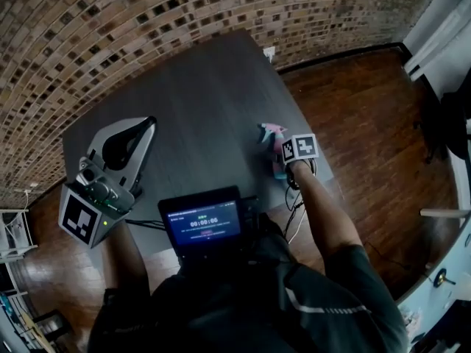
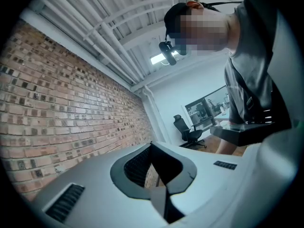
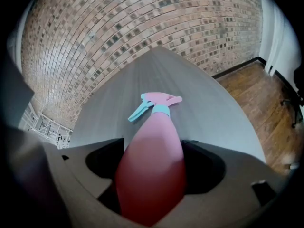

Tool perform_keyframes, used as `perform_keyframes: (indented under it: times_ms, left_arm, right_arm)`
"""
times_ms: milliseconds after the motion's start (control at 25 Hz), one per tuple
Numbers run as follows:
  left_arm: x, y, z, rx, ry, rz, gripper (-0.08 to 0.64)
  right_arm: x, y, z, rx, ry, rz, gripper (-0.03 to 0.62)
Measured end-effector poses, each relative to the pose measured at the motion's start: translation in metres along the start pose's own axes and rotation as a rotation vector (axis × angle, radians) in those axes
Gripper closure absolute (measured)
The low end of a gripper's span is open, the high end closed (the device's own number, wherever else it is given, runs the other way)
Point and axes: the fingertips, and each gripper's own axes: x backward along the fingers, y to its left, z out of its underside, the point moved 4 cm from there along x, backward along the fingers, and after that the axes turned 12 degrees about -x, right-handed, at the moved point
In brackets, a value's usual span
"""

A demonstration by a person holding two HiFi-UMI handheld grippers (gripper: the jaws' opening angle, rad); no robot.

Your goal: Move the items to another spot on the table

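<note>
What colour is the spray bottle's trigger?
Light blue trigger on a pink spray bottle; shows best in the right gripper view.

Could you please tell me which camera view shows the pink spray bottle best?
The right gripper view: the pink spray bottle fills the centre between the jaws, with its teal trigger and collar clear. The head view shows it small, partly hidden behind the right gripper. The left gripper view shows none of it.
</note>
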Motion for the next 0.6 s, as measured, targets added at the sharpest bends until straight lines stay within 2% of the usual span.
perform_keyframes:
  times_ms: [160,280,440,600]
  left_arm:
    - [0.01,0.01,0.005,-0.013,0.038,-0.013,0.563]
    - [0.034,0.013,0.004,-0.001,0.061,-0.071,0.563]
    - [0.088,0.018,0.002,-0.002,0.074,-0.118,0.563]
    - [0.163,0.025,0.0,-0.006,0.115,-0.205,0.563]
  right_arm:
    - [0.012,0.007,-0.012,0.021,-0.049,-0.011,0.199]
    - [0.019,0.035,-0.016,0.075,-0.072,-0.045,0.199]
    - [0.037,0.107,-0.011,0.143,-0.152,-0.103,0.199]
    - [0.036,0.19,0.003,0.263,-0.163,-0.157,0.199]
